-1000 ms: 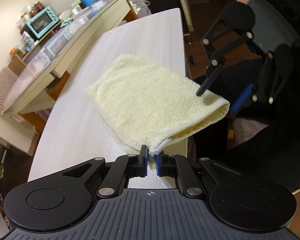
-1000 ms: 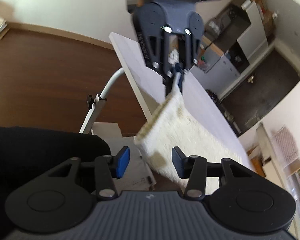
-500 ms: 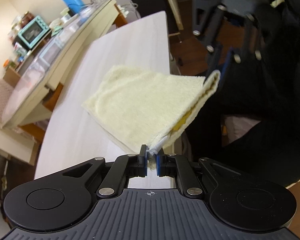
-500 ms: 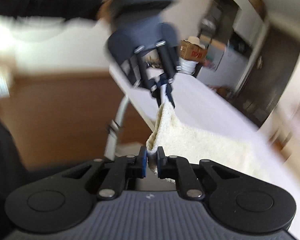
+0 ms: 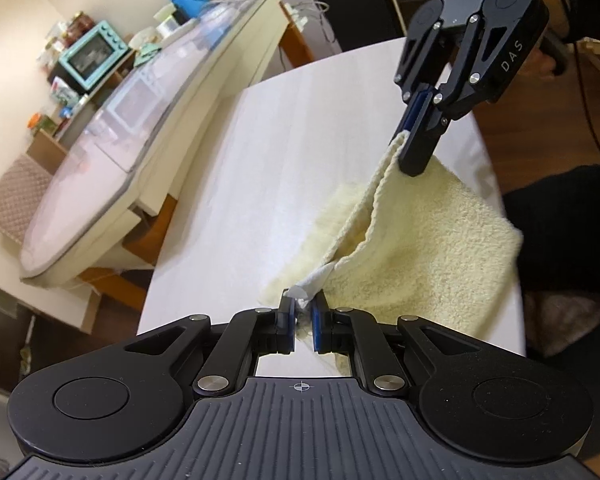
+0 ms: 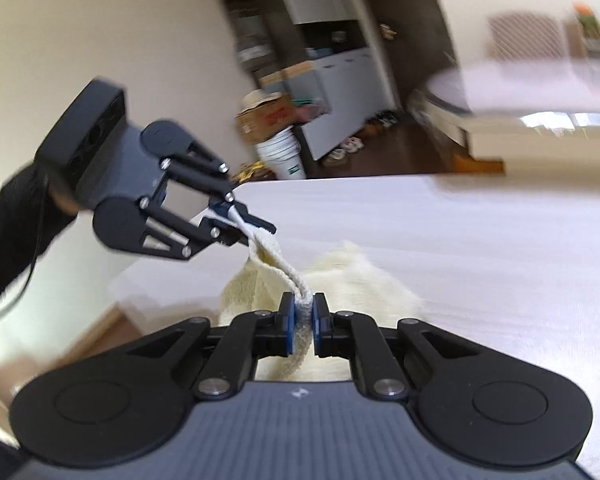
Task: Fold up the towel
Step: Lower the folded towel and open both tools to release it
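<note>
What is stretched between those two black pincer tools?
A doubled edge of the pale yellow terry towel spans from the left gripper to the right gripper, both clamped on it; the right wrist view shows it, above the white table.

Right wrist view motion-blurred, towel [image 6: 364, 280] partly hidden behind right gripper [image 6: 303, 322]

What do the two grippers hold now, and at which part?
Both hold the yellow towel: the left gripper at a corner, the right gripper at another point on the same raised edge.
</note>
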### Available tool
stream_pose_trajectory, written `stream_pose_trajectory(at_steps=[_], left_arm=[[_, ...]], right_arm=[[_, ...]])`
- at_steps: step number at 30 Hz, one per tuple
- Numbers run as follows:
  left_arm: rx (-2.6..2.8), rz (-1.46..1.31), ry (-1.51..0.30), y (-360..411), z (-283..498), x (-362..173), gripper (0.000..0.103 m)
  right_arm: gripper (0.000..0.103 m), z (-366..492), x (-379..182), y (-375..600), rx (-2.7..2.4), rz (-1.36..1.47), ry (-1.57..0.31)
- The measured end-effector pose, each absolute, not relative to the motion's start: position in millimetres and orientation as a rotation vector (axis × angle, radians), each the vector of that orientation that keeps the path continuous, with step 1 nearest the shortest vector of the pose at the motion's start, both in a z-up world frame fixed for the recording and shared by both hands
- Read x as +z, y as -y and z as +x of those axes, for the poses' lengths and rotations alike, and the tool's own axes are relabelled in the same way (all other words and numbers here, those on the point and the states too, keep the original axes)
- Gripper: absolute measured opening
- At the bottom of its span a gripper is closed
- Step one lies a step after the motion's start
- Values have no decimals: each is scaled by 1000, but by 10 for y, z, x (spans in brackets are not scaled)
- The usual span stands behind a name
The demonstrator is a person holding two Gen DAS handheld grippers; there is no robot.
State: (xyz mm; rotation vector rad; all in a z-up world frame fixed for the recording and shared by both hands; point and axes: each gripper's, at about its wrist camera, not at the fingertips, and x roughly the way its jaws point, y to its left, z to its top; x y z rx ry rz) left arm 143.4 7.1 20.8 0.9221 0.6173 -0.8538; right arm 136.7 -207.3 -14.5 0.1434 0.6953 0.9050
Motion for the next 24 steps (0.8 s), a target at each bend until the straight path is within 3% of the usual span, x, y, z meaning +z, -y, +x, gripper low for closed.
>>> stream_pose_trajectory(at_steps=[9,12,15,17,18,19,24], left_arm=[[-840,873,-687,-81,1861,-44,8],[-831,869,-702,-95,1902,-119,9],[-812,847,-697,-121,1928,-133,19],[-786,821,-684,-152,1947,-104,34],[-770,792,-674,-188,1964,-70,49],[-756,767,-665,-219,1976,-39,54],[-745,616,-628,-323,1958,117,61]], right_arm=[[10,1739,-307,2230,885,201,-754],[18,1751,-326,2223,875,185,-764],[22,1716,-305,2267,846,181,-736],[22,1690,-278,2286,828,171,-715],[22,1668,-265,2303,816,163,-701],[23,1657,-258,2310,806,155,-690],[28,1592,-249,2260,775,71,-650]])
